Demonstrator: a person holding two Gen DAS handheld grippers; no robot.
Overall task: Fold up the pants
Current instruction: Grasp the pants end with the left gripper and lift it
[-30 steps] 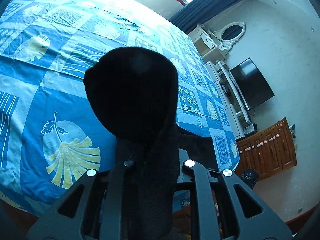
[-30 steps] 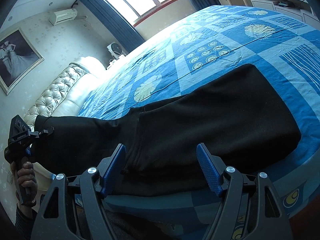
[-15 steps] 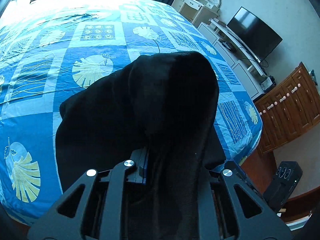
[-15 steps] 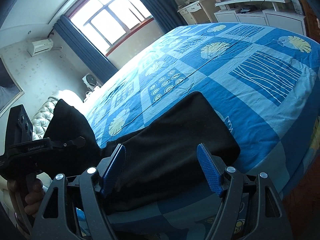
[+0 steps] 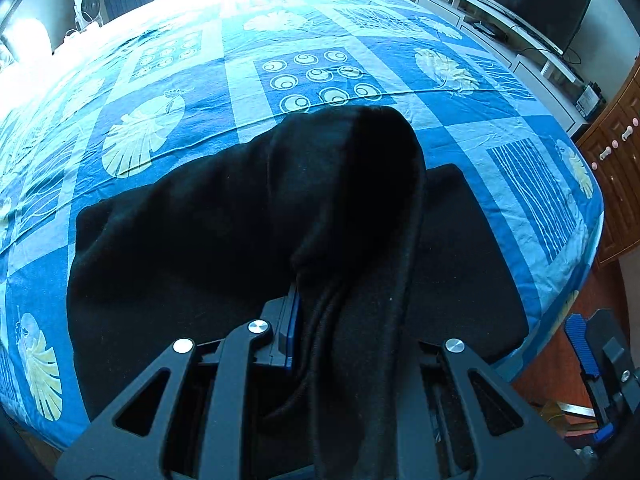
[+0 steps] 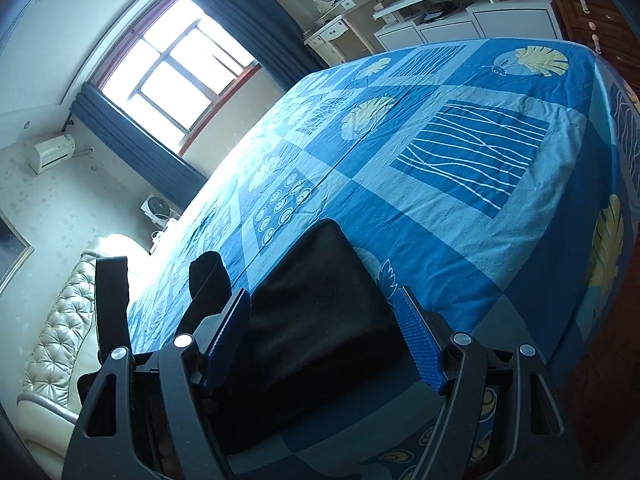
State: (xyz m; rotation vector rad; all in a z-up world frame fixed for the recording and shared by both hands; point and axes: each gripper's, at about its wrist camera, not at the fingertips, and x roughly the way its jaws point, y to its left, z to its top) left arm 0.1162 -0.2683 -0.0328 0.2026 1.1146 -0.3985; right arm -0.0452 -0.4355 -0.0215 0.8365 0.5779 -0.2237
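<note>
A: Bedroom, blue patterned bedspread [image 5: 280, 128] fills most of both views. Black pants [image 5: 180, 248] lie near the bed's front edge, partly doubled.

B: Progress?

A: Mid-fold, I'd judge. One end is lifted over the flat part and not yet laid down; squaring up looks left to do.

B: Left gripper [image 5: 320, 320]?

A: Jaws narrow, clamped on the raised cloth, which drapes over and hides the right finger.

B: Right gripper [image 6: 324, 340]?

A: Jaws wide, holding nothing. The flat pants end lies just beyond and between its blue pads [image 6: 418, 344]; contact unclear.
</note>
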